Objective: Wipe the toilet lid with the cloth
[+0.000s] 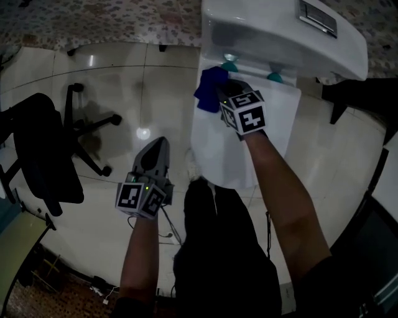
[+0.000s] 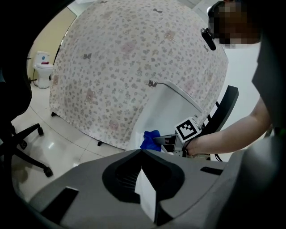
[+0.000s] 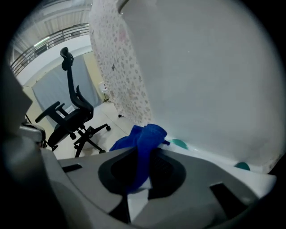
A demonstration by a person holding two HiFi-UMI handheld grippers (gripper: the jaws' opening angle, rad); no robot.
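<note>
The white toilet lid (image 1: 227, 149) is down, below the tank (image 1: 280, 37). A blue cloth (image 1: 208, 87) lies bunched at the lid's back left corner, near a teal hinge cap (image 1: 230, 65). My right gripper (image 1: 222, 93) is shut on the cloth (image 3: 142, 141) and holds it against the lid. In the left gripper view the cloth (image 2: 149, 139) shows at the tip of the right gripper (image 2: 163, 141). My left gripper (image 1: 160, 143) hangs over the floor left of the toilet, jaws shut with nothing between them (image 2: 142, 153).
A black office chair (image 1: 43, 149) stands on the glossy tiled floor at the left. A floral fabric screen (image 1: 112, 22) runs behind the toilet. The tank has a flush plate (image 1: 318, 17). A dark object (image 1: 360, 93) stands to the right. The person's dark trousers (image 1: 217, 248) fill the lower middle.
</note>
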